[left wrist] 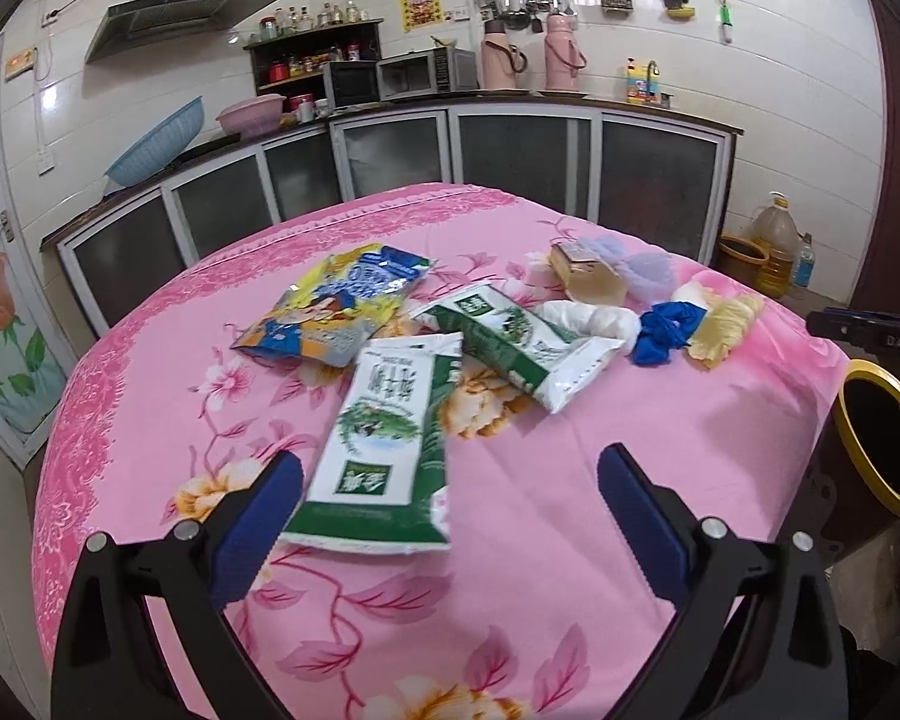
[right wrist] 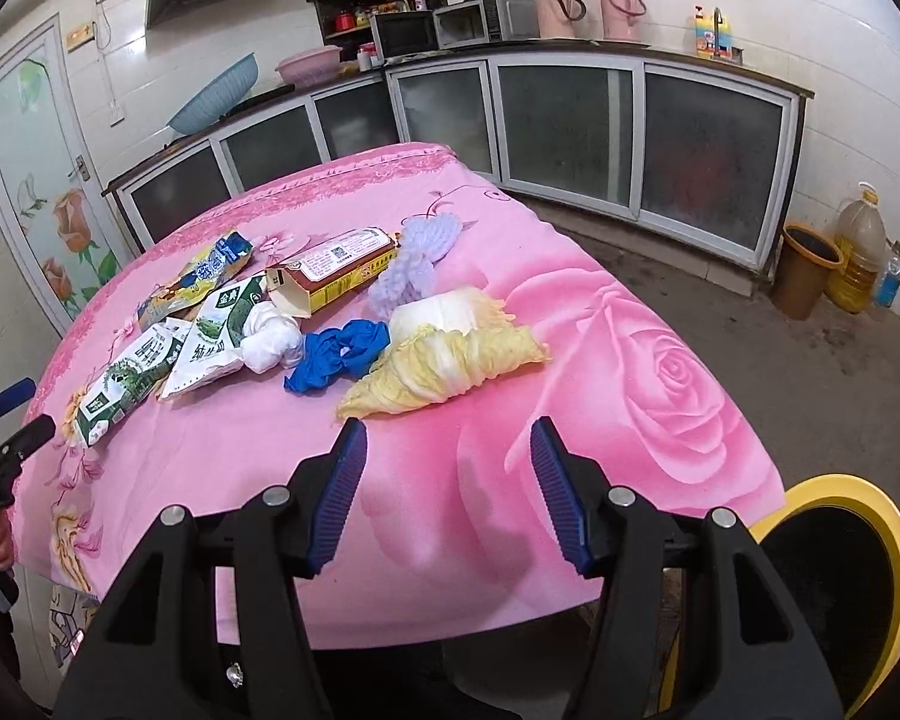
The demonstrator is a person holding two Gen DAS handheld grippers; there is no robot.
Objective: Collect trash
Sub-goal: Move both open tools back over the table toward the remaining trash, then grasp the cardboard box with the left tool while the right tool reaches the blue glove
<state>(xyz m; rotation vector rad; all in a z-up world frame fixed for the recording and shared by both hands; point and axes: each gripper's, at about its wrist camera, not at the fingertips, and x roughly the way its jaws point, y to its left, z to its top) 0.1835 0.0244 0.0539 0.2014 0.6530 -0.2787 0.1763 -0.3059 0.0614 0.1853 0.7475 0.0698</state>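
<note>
Right tongs (right wrist: pixel 447 495), half-wide and empty, face the wilted yellow-white cabbage leaf (right wrist: pixel 450 360) lying crosswise just ahead; left tongs (left wrist: pixel 450 516) gape wide.

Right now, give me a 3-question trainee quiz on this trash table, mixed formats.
1. True or false: the right tongs hold the cabbage leaves.
2. What lies between the white bag and the cabbage leaves? A) blue glove B) carton C) bowl
3. Fill in: the bin beside the table has a ____ rim.

Key: 1 false, both tongs are open and empty; 2 A; 3 yellow.
</note>
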